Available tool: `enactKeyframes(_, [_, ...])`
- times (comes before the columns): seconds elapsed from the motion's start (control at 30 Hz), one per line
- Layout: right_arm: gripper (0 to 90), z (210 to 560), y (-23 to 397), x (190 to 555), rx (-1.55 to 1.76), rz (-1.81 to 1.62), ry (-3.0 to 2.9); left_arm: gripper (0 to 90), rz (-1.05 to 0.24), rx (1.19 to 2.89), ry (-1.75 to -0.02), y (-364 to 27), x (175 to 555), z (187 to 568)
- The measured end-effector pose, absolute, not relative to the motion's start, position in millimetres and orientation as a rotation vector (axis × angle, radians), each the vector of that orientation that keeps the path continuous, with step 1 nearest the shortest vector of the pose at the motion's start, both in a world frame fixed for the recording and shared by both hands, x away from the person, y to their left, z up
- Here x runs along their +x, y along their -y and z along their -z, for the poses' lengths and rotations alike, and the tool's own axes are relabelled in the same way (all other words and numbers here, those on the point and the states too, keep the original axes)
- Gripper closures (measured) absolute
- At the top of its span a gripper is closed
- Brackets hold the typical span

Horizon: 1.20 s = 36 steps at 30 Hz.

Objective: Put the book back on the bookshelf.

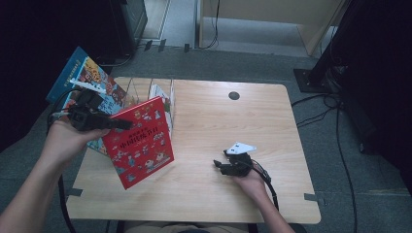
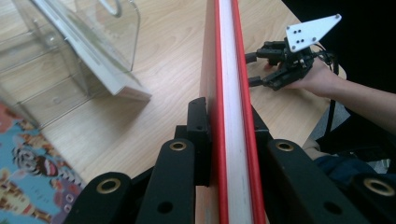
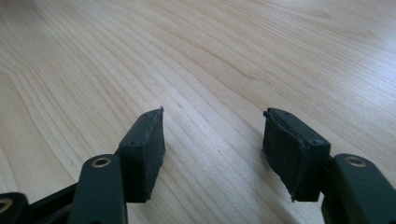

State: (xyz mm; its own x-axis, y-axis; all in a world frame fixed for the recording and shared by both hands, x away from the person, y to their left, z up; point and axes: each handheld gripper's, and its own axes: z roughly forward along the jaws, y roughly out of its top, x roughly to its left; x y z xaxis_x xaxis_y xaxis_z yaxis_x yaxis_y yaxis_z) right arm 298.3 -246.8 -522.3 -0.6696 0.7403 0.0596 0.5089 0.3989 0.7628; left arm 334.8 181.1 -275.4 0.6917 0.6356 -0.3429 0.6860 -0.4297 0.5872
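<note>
The worktop [image 1: 204, 189] is pale wood with rounded corners, and most of its right half lies bare. A red book [image 1: 140, 141] with cartoon pictures on its cover hangs tilted above the worktop's left part, at about nine o'clock from the worktop's middle; its upper left corner is clamped in the left tool [image 1: 121, 124], so the book hangs from the tool toward five o'clock. In the left gripper view the book [image 2: 232, 93] runs edge-on straight up between that tool's black jaws, which press on both red covers with the white pages between them. Behind the book a clear plastic book stand [image 1: 145, 90] sits on the worktop toward eleven o'clock, with a blue picture book [image 1: 82, 73] just left of it. The right tool [image 1: 219, 164] rests low over the worktop at about four o'clock from the red book, well apart from it, its jaws spread with nothing but wood grain between them.
</note>
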Motion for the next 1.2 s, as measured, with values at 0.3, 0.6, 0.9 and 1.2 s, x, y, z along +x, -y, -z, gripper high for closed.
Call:
enactKeyframes(0.3, [31.2, 523, 244, 296, 1.062, -1.094, -2.381, 80.0, 0.081, 2.099, -1.096, -218, 327, 274])
enactKeyframes(0.6, [30.0, 522, 243, 296, 1.058, -1.09, -2.386, 79.9, 0.05, 2.047, -1.181, -253, 324, 275])
enactKeyframes(0.9, [30.0, 523, 243, 296, 1.057, -1.09, -2.385, 79.9, -0.005, 2.003, -1.241, -268, 341, 276])
enactKeyframes(1.2, [29.7, 523, 244, 296, 1.057, -1.089, -2.384, 80.0, 0.002, 1.986, -1.301, -260, 376, 284])
